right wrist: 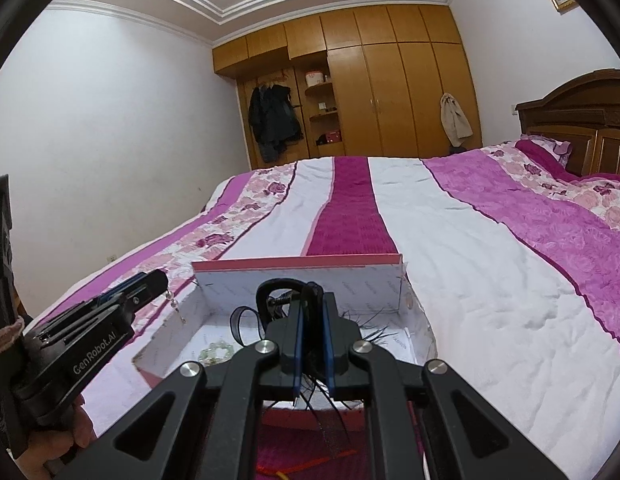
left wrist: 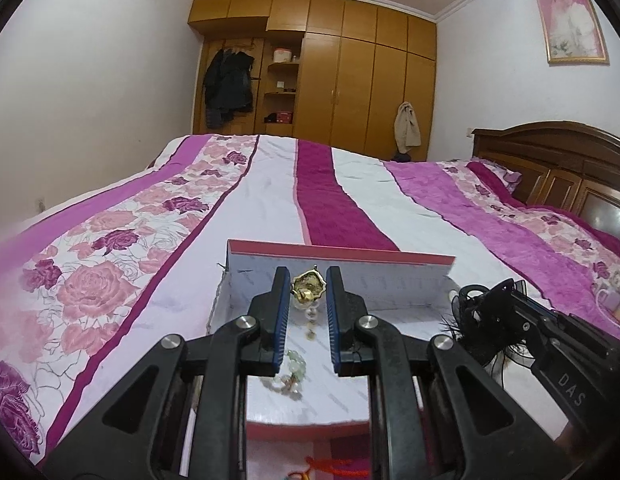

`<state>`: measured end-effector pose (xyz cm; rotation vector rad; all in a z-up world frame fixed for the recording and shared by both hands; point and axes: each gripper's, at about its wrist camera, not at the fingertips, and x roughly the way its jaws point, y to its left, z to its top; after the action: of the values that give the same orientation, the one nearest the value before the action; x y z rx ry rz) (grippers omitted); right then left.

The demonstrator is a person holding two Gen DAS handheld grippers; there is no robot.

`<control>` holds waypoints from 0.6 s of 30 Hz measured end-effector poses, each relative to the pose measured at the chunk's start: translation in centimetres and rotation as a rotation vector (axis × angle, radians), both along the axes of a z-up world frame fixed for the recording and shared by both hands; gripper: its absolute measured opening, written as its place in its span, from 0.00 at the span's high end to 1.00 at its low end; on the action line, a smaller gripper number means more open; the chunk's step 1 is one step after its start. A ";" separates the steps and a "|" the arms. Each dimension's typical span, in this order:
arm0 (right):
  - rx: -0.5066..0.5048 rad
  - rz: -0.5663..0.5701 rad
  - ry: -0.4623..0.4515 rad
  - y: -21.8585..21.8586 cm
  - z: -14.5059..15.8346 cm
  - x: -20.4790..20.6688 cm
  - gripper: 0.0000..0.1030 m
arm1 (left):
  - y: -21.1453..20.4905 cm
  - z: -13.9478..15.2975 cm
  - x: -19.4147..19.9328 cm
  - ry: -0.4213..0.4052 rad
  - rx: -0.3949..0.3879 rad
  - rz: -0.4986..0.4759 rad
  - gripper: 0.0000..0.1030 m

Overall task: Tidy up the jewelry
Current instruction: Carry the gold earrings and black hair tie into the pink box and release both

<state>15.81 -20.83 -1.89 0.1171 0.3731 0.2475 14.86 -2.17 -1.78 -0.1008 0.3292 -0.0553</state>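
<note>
Now both grippers carry jewelry over the open box (left wrist: 342,276) on the bed (left wrist: 246,208): the left gripper (left wrist: 308,292) pinches a gold brooch (left wrist: 308,286) with dangling pearls, the right gripper (right wrist: 312,316) clamps a black feathered hair clip (right wrist: 286,298). A bead bracelet (left wrist: 292,372) already lies inside. Next, I judge, lower and release each. Wardrobes (left wrist: 350,72) line the far wall.

**Two wrist cameras, one box, one bed**

Each fisheye sits just behind its own gripper and looks forward along the fingers, tilted slightly down. Both hang close over the near edge of the white box (left wrist: 342,280) on the bed (left wrist: 270,200) and face the far wardrobe (left wrist: 350,80). The left view catches the right gripper (left wrist: 490,300) at its right; the right view catches the left gripper (right wrist: 150,280) at its left. Both share box, bedspread, wardrobe and headboard (left wrist: 558,160).
</note>
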 end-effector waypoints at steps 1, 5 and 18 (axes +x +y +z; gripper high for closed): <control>-0.003 -0.003 0.004 0.0 -0.2 0.3 0.91 | -0.1 -0.1 0.3 0.004 0.005 0.006 0.91; -0.013 -0.014 0.034 0.0 -0.9 1.5 0.91 | -0.4 -0.8 1.4 0.042 0.016 0.007 0.91; -0.050 -0.023 0.173 0.2 -3.8 4.5 0.85 | -0.7 -3.6 4.2 0.210 0.020 -0.026 0.86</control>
<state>20.28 -20.65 -5.68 0.0939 0.5492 0.2060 19.07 -2.86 -5.41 -0.0827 0.5403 -0.0675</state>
